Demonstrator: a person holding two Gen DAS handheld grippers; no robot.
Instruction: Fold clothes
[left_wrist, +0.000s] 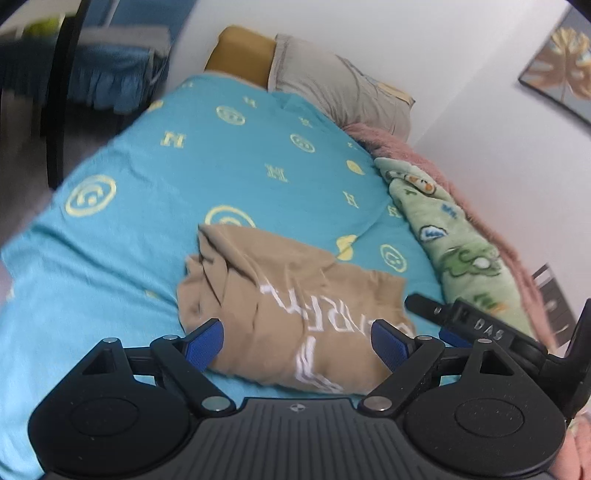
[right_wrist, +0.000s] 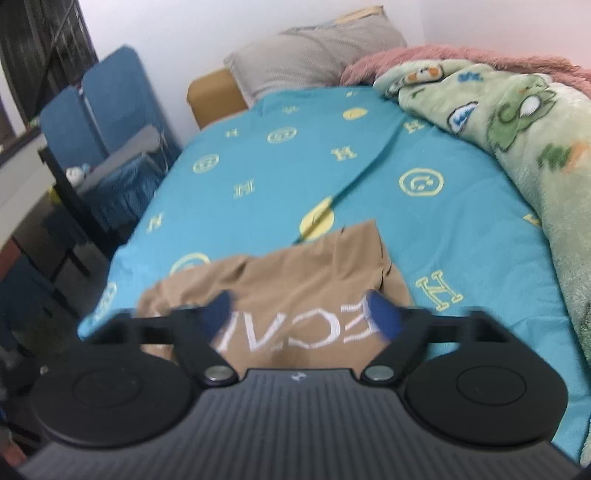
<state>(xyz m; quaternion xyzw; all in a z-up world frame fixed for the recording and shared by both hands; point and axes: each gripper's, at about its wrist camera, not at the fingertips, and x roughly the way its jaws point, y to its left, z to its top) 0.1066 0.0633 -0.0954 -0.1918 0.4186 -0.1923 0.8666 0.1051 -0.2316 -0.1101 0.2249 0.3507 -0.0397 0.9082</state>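
While the left wrist view looks down the bed (left_wrist: 155, 206), the tan shirt (left_wrist: 295, 306) lies bunched on the turquoise sheet near its foot, white lettering up, one part thrown over in loose ridges. The left tongs (left_wrist: 297, 345) stand wide above its near edge, nothing between the blue pads (left_wrist: 205, 345). The right tongs (left_wrist: 476, 328) show at the shirt's right side; their gap I cannot tell from here. A green blanket (left_wrist: 454, 243) runs along the wall side.

From the right wrist view, the same shirt (right_wrist: 280, 288) sits under the right tongs (right_wrist: 301, 317), which also stand wide and grip nothing.

My guess is the cloth is half gathered, mid-fold or about to be spread. Whichever grip comes, each pad should bite one layer at an edge, not a ridge. No container shows in either view.
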